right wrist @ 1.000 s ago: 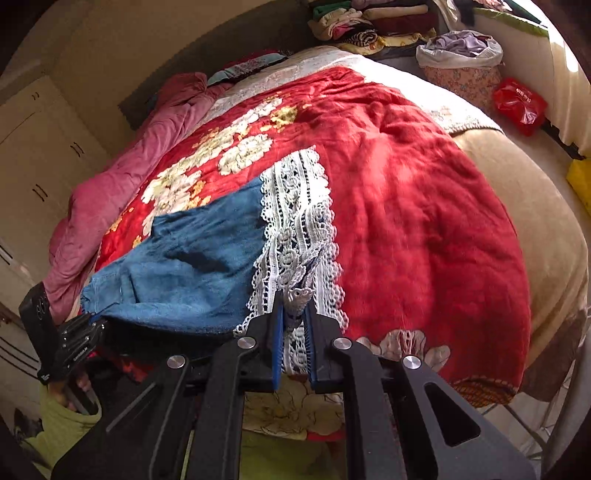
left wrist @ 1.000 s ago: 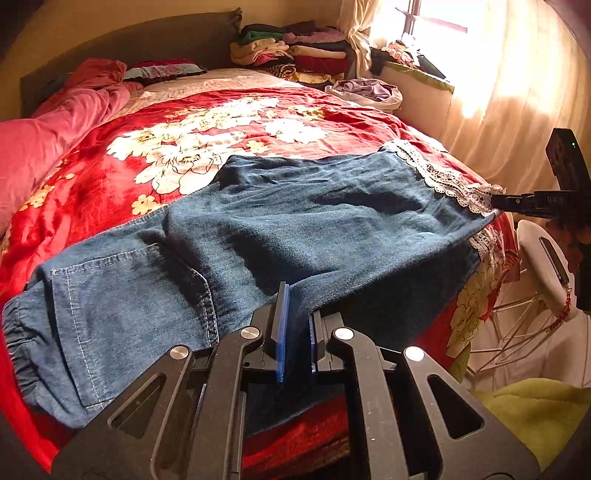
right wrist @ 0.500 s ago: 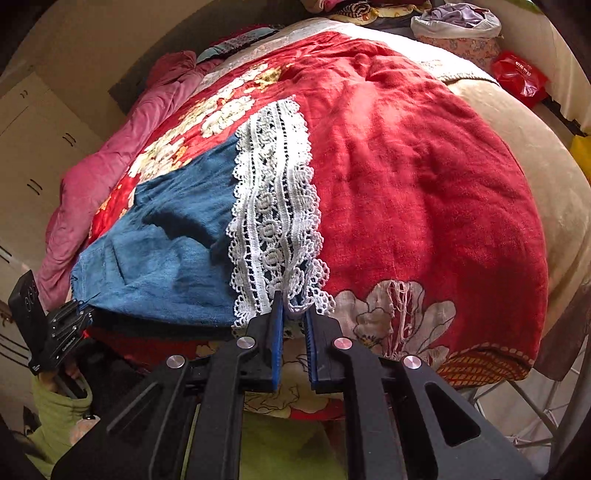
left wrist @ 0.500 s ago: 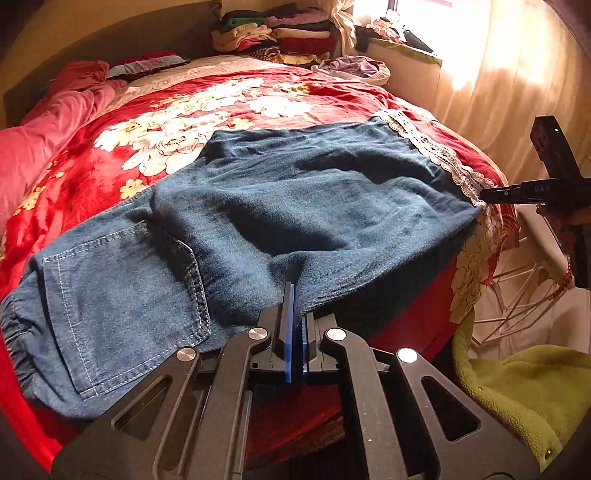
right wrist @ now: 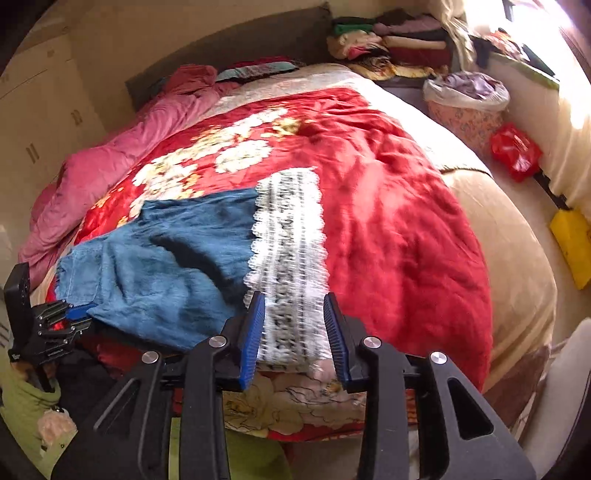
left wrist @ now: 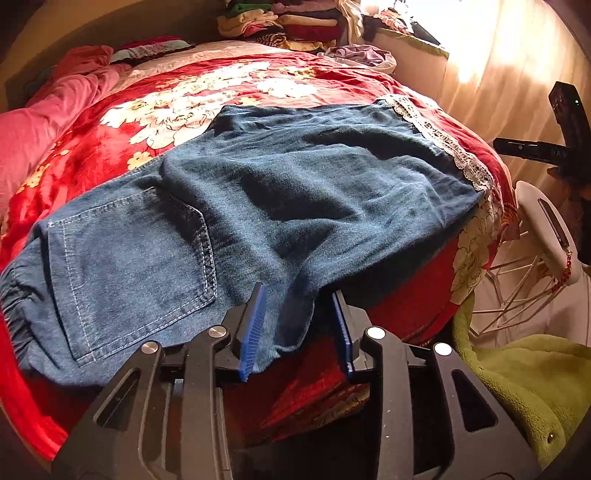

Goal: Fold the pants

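Blue denim pants (left wrist: 258,192) with a white lace hem (left wrist: 443,147) lie folded leg over leg across the red floral blanket (left wrist: 207,92), back pocket at the left. My left gripper (left wrist: 298,291) is at the near edge by the crotch. Its jaws are opening and a slack flap of denim hangs between them, no longer pinched. My right gripper (right wrist: 293,297) is at the lace hem (right wrist: 291,240). Its jaws are opening too, and the lace lies loose between them. Each gripper shows in the other's view: the right gripper (left wrist: 532,151) and the left gripper (right wrist: 55,321).
A pink duvet (left wrist: 44,118) lies bunched along the left of the bed. Stacked folded clothes (left wrist: 280,22) and a cloth-filled basket (right wrist: 467,96) stand at the head. A white wire rack (left wrist: 539,236) and green fleece (left wrist: 517,376) are off the right edge. A red bag (right wrist: 515,151) lies on the floor.
Both grippers were shut on the pants, the left on denim and the right on lace. Now both have opened and the cloth rests on the bed. The right view has drawn back and rolled.
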